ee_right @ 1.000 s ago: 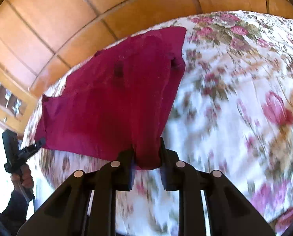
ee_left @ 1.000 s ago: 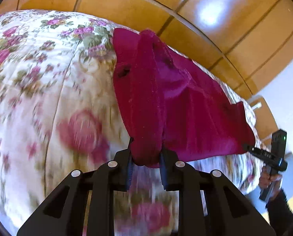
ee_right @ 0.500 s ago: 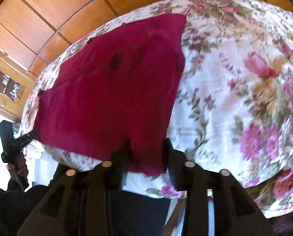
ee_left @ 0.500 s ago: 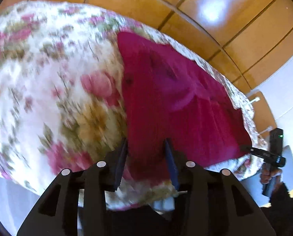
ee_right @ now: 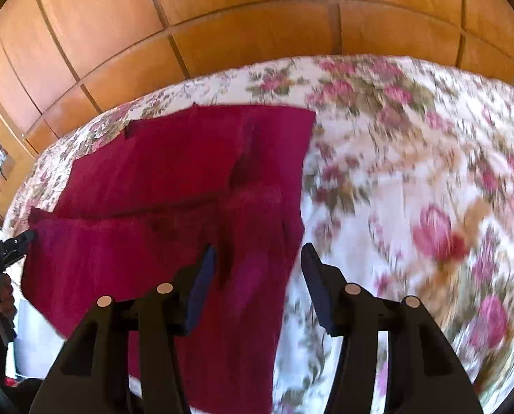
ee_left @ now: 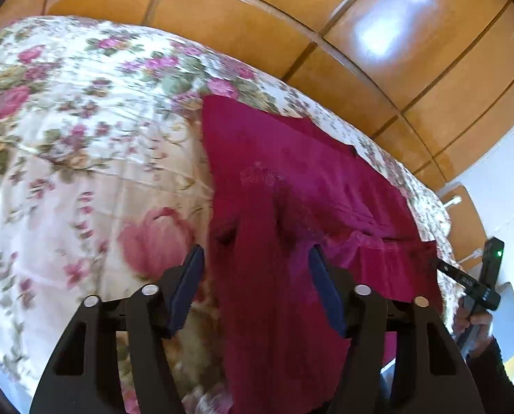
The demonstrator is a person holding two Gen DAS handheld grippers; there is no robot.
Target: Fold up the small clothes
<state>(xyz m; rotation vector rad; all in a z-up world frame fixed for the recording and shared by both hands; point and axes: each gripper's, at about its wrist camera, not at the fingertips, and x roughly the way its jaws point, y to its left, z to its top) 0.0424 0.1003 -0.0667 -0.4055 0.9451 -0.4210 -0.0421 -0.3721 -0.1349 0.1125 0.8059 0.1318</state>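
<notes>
- While its jaws are opening, the left gripper (ee_left: pixel 257 276) stands about half spread, and the crimson garment (ee_left: pixel 291 186) runs between its fingers (ee_left: pixel 187 276) without either pad pressing on it.
- Ahead of those fingers the garment lies spread on the floral bedspread (ee_left: pixel 84 138), its near edge hanging over the side of the bed below them.
- Likewise the right gripper (ee_right: pixel 257 276) has its jaws opening, roughly half apart; one edge strip of the garment (ee_right: pixel 174 186) passes through the gap, nearer the left finger (ee_right: pixel 201 276), with bedspread (ee_right: pixel 412 172) showing beside the right finger.
- Neither gripper has hold of the cloth.
- Beyond the left gripper's right finger, at the far corner of the garment, the other gripper shows, gripped by a hand (ee_left: pixel 474 324) in a dark sleeve.
- Past the bed, ahead of both pairs of fingers, stands a wall of wooden panels (ee_right: pixel 257 34).
- Part of the bedspread is blurred in both views.
</notes>
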